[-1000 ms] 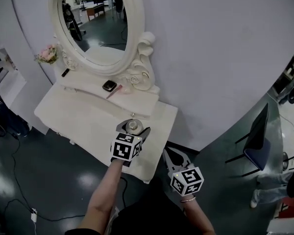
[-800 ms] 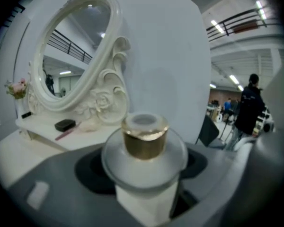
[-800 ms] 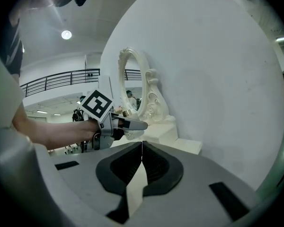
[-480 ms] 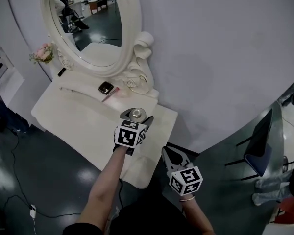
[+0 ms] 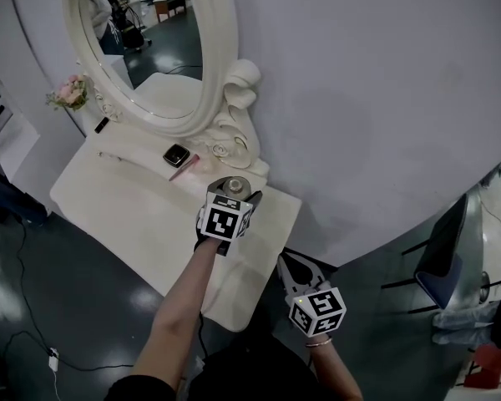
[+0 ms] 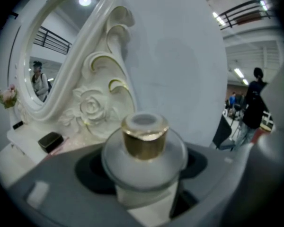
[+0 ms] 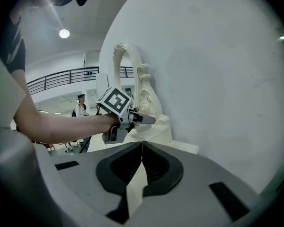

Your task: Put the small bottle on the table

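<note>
A small frosted glass bottle [image 6: 144, 155] with a gold cap [image 6: 145, 136] sits upright between the jaws of my left gripper [image 6: 146, 183], which is shut on it. In the head view the bottle [image 5: 234, 187] is held over the right rear part of the white dressing table [image 5: 134, 215], close to the carved base of the oval mirror [image 5: 234, 136]. My right gripper [image 5: 294, 272] hangs off the table's front right corner, jaws shut with nothing between them [image 7: 141, 162]. The right gripper view shows the left gripper [image 7: 132, 119] ahead with its marker cube.
On the table's raised shelf lie a small black case [image 5: 176, 155] and a pink stick [image 5: 184, 167]; a flower posy [image 5: 67, 93] stands at the left. The grey wall [image 5: 376, 98] rises right behind the table. A chair [image 5: 438, 241] stands on the floor at the right.
My left gripper has carried the bottle farther back and right over the table, toward the mirror's base. The right gripper has barely moved.
</note>
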{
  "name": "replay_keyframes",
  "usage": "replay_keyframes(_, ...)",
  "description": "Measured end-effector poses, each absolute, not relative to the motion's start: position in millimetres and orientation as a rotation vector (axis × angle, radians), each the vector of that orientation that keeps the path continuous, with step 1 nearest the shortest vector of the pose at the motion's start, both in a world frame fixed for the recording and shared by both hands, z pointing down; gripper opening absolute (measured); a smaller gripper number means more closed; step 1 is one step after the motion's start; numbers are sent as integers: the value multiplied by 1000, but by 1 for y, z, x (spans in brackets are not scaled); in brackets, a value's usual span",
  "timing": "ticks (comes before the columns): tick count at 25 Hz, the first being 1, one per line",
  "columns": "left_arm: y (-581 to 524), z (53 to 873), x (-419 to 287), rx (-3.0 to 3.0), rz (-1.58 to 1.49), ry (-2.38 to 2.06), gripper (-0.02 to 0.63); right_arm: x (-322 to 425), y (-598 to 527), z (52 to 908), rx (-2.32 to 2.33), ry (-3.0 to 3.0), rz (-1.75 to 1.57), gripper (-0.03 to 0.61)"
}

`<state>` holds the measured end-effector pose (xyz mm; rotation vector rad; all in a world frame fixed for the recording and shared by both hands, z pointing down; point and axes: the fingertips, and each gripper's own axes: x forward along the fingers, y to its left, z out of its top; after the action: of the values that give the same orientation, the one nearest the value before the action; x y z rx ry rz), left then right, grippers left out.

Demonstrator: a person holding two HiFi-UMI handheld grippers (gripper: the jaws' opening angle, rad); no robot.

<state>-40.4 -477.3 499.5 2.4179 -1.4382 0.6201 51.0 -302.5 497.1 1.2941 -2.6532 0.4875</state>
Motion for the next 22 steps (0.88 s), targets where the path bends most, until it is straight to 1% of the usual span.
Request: replay_keyframes(22, -513, 519, -45, 2358, 678, -1474, 339, 57, -321, 500, 1284, -2651, 501, 5)
